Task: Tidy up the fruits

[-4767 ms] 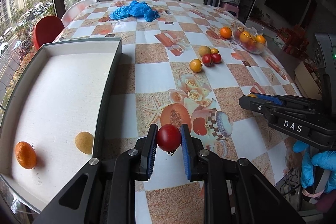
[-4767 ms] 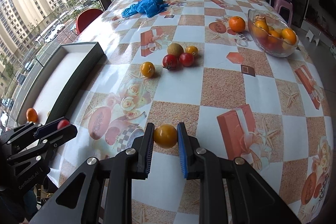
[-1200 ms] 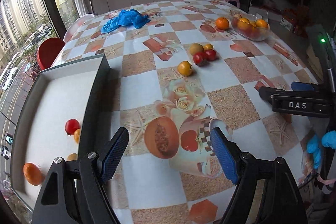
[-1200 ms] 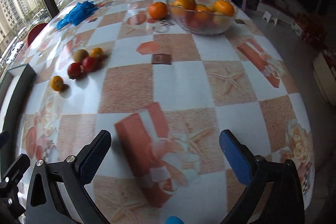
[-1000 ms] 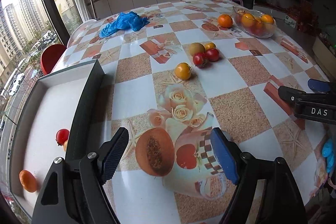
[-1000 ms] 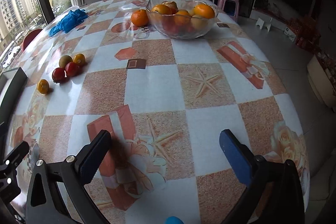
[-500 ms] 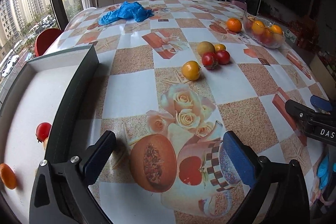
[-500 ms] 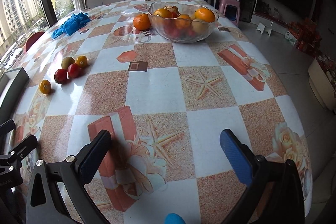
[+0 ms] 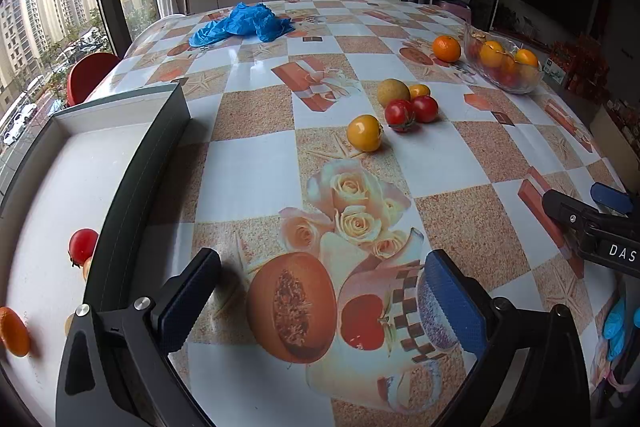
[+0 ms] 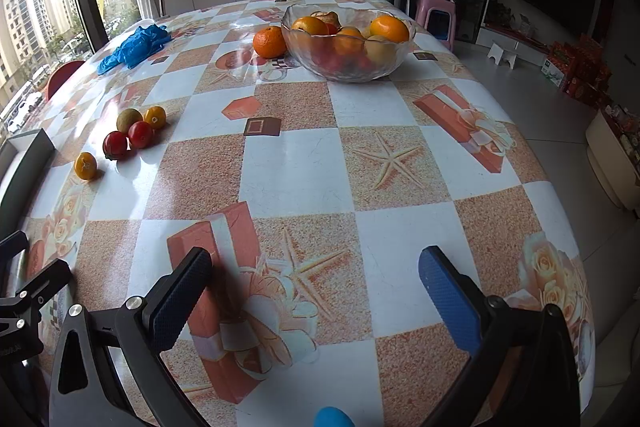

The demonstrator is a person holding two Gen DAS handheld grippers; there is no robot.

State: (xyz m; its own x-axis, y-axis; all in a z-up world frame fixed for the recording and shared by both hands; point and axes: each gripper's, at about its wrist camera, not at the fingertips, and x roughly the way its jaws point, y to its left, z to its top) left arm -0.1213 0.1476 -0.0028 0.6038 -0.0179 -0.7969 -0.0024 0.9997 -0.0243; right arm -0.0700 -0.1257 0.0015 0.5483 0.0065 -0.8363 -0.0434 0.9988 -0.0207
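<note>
Right gripper (image 10: 316,283) is hovering over the checkered tablecloth (image 10: 296,167) with its jaws spread wide, nothing between them. Over on the left there's a little cluster: a yellow tomato (image 10: 85,165) sitting a bit apart, two red tomatoes (image 10: 128,140) touching each other, a brownish-green fruit (image 10: 129,119) and a small orange one (image 10: 155,117) right behind them. Far side has a glass bowl (image 10: 348,65) full of oranges, with a loose orange (image 10: 269,42) just beside it. Blue gloves (image 10: 134,45) are crumpled near the window, and a dark tray corner (image 10: 28,157) pokes in at the left edge.

Wrist views downward (shared table (image 9: 256,171))
</note>
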